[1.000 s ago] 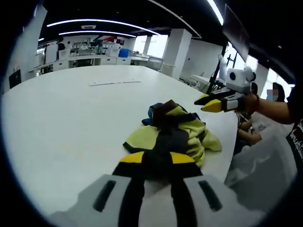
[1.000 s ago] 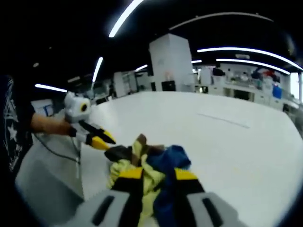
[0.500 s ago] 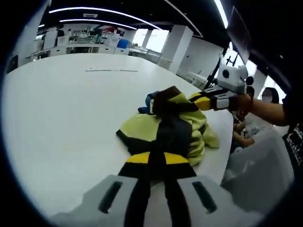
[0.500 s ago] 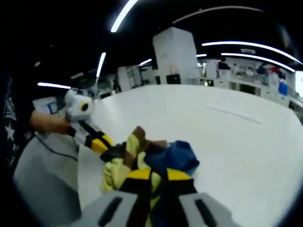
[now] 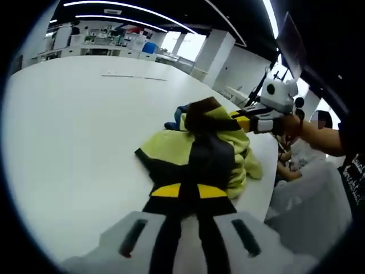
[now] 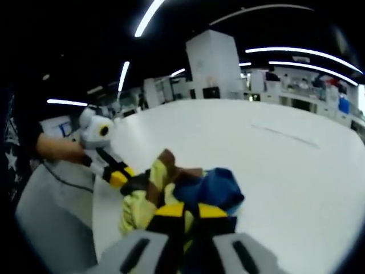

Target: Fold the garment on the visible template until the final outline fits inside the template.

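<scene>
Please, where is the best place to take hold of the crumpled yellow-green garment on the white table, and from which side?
Probably the loose yellow-green edge of the garment lying flat on the white table, approached low from the open table side. The middle is a bunched heap, and both the left gripper and right gripper already crowd the other sides.

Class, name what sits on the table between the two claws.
The bunched garment lies between the left claw and the right claw, seen in the left gripper view.

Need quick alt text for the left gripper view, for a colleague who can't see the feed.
A crumpled yellow-green, black and blue garment lies bunched on a white table, with the left gripper closed on its near edge. The right gripper, held by a person's hand, reaches into the pile's far side.
</scene>
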